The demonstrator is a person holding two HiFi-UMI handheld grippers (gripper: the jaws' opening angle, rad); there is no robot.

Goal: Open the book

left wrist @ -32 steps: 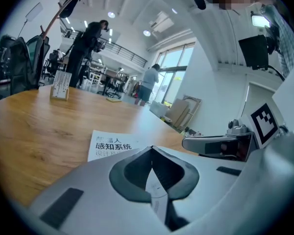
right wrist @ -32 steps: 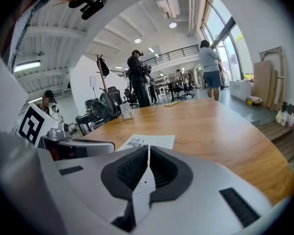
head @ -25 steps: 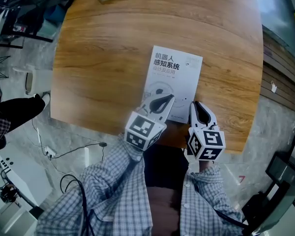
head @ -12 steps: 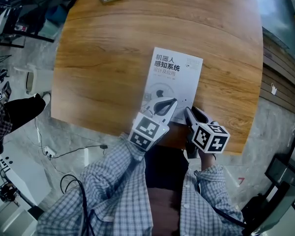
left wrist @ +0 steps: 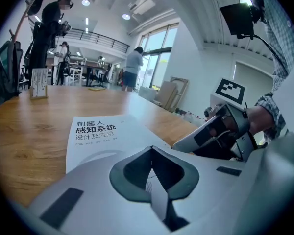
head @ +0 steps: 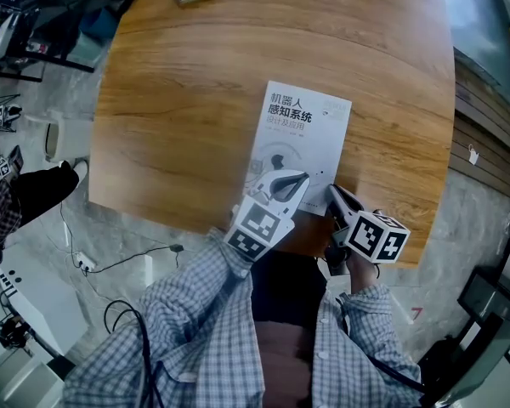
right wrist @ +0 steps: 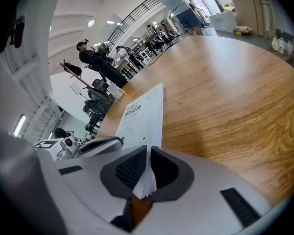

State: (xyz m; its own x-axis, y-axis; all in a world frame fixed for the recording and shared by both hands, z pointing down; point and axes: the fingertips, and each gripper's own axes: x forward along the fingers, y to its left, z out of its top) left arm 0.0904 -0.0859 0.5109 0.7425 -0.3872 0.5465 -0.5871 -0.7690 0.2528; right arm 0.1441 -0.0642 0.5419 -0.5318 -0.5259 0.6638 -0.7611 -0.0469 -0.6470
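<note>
The left hand-held gripper [head: 296, 178] has barely shifted. Its jaws are together and empty, and its tip appears to rest on the near end of the book [head: 304, 130], about 6 o'clock on the cover, likely pinning it to the table [head: 187, 83]. The right hand-held gripper [head: 332, 193] has rolled onto its side and swung in from 5 o'clock. Its jaws now pinch the cover and some pages at the book's near right corner, so lifting looks ready to begin. The closed book stretches toward 12 o'clock from both
</note>
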